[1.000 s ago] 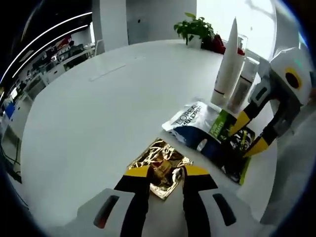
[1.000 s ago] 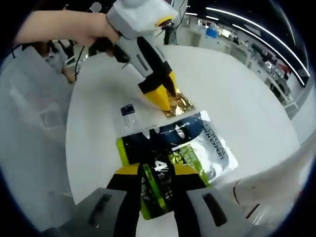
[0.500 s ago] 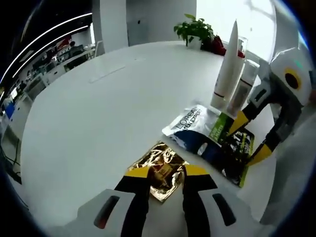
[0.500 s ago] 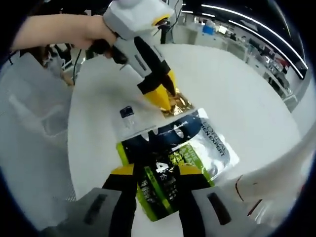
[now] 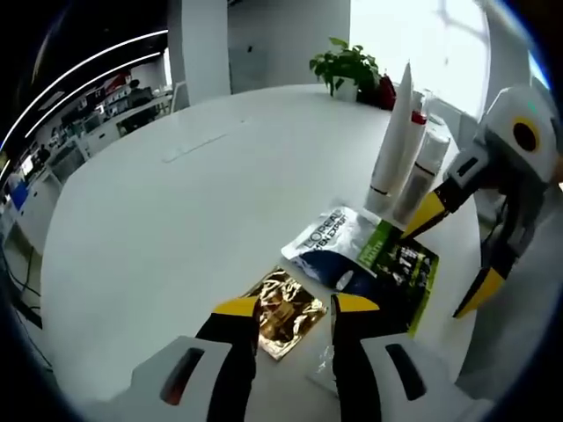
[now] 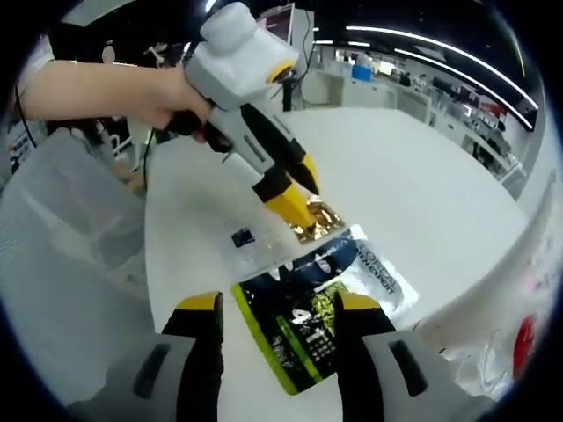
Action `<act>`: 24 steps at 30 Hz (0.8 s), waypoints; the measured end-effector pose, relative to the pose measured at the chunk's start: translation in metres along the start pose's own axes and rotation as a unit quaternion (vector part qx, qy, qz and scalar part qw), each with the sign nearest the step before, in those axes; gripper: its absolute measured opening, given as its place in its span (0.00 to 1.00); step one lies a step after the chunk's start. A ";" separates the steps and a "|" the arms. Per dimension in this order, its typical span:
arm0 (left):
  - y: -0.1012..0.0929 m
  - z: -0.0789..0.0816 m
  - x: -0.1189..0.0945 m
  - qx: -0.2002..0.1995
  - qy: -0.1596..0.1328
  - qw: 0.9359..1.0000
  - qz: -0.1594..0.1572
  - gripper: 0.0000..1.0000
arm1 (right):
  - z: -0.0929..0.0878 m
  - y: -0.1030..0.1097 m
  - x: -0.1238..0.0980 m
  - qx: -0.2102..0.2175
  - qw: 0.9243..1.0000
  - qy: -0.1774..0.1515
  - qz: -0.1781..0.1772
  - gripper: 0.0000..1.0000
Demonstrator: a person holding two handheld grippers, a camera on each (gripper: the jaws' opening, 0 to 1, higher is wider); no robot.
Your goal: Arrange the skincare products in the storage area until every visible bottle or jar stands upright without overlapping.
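Since the earlier frames, both of our grippers have lifted back from the sachets: the right gripper (image 6: 277,308), which had its jaws astride the green-and-black sachet (image 6: 303,332), now hovers above it with jaws spread wide, and the sachet lies flat and free in the lower middle of the right gripper view. In the left gripper view the left gripper (image 5: 286,308) also stands with jaws spread and nothing between them, just short of the gold foil sachet (image 5: 281,309) at lower centre.

The three flat packets stay clustered on the white round table (image 5: 176,220). The gold one sits at lower centre, and a silver-and-blue sachet (image 5: 327,251) lies to its upper right. The green-and-black sachet overlaps the edge of the silver-and-blue one. A tall white tube (image 5: 391,141) and a shorter white bottle (image 5: 415,171) stand upright at upper right, touching or nearly so. A potted plant (image 5: 347,63) sits beyond them near the top of the frame.

We judge that we are between grasps, with the overlapping sachets not yet sorted. The next move likely calls for closing on the edge of one sachet and drawing it apart from its neighbour, keeping clear of the upright tube and bottle.
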State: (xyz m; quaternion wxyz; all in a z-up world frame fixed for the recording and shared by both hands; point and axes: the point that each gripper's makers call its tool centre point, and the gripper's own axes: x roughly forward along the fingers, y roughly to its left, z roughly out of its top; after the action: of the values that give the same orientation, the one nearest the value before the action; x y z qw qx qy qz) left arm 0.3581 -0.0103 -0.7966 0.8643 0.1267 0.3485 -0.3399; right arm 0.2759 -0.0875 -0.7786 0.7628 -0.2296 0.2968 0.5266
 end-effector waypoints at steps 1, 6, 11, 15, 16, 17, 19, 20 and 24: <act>-0.001 -0.001 -0.002 -0.002 0.000 1.000 0.000 0.37 | 0.001 0.001 -0.003 -0.001 1.000 -0.003 -0.001 0.53; -0.010 -0.004 -0.023 -0.017 0.000 1.000 0.005 0.41 | 0.002 0.009 -0.025 0.004 1.000 -0.022 -0.010 0.59; -0.019 -0.009 -0.046 -0.036 -0.007 0.999 0.009 0.48 | -0.004 0.012 -0.053 0.016 0.999 -0.031 -0.028 0.63; -0.023 -0.010 -0.065 -0.052 -0.021 0.998 0.019 0.55 | -0.012 0.005 -0.081 0.052 0.996 -0.045 -0.053 0.69; -0.027 -0.009 -0.072 -0.060 -0.025 0.998 0.021 0.57 | -0.014 0.003 -0.085 0.060 0.996 -0.046 -0.057 0.70; -0.028 -0.010 -0.077 -0.065 -0.026 0.997 0.023 0.59 | -0.018 -0.001 -0.092 0.070 0.994 -0.048 -0.067 0.73; -0.032 -0.013 -0.087 -0.076 -0.031 0.996 0.028 0.63 | -0.017 -0.005 -0.104 0.100 0.990 -0.061 -0.082 0.78; -0.036 -0.014 -0.094 -0.082 -0.034 0.996 0.030 0.65 | -0.016 -0.007 -0.108 0.117 0.987 -0.070 -0.086 0.81; -0.041 -0.020 -0.110 -0.101 -0.045 0.993 0.043 0.75 | -0.019 -0.018 -0.123 0.152 0.978 -0.088 -0.111 0.89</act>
State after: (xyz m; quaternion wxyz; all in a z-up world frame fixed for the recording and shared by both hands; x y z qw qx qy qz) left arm 0.2623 0.0237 -0.7351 0.9013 0.0385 0.3360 -0.2706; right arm 0.2553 -0.1876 -0.7060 0.8657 -0.0948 0.2778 0.4053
